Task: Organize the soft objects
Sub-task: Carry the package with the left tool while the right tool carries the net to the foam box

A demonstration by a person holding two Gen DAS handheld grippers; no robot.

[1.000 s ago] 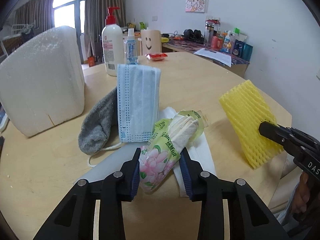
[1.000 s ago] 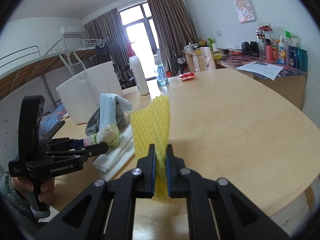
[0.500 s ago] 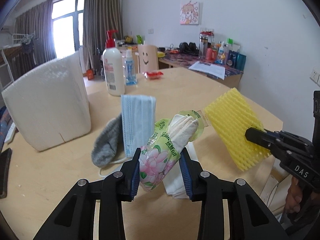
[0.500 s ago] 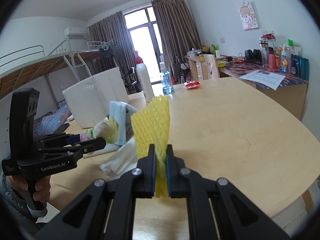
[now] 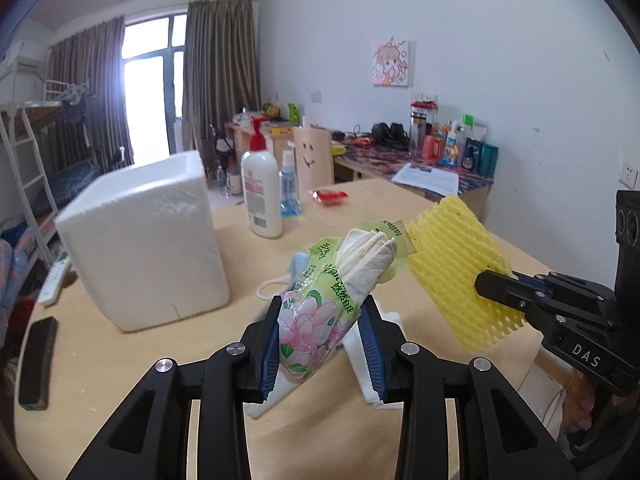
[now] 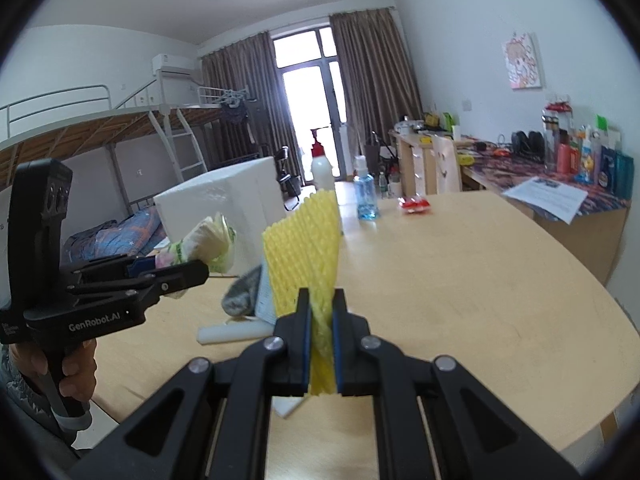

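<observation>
My left gripper [image 5: 320, 308] is shut on a floral green tissue pack [image 5: 320, 312], white tissues poking from its top, held above the wooden table [image 5: 120, 360]. In the right wrist view that pack [image 6: 208, 240] sticks out of the left gripper [image 6: 200, 270] at the left. My right gripper [image 6: 321, 300] is shut on a yellow foam net [image 6: 304, 256], held upright; in the left wrist view the net [image 5: 456, 264] hangs at the right. A grey sock [image 6: 244, 294] and a blue face mask [image 5: 298, 266] lie on the table beneath, partly hidden.
A white foam box [image 5: 148, 236] stands at the left. Behind it are a lotion pump bottle [image 5: 260, 196], a blue sanitizer bottle [image 5: 289, 192] and a red packet [image 5: 329, 196]. A white foam sheet [image 6: 232, 332] lies under the grippers. A black phone [image 5: 38, 360] lies near the left edge.
Both grippers have risen with their loads; the table, the sock and the mask sit lower in view, and more of the room shows behind.
</observation>
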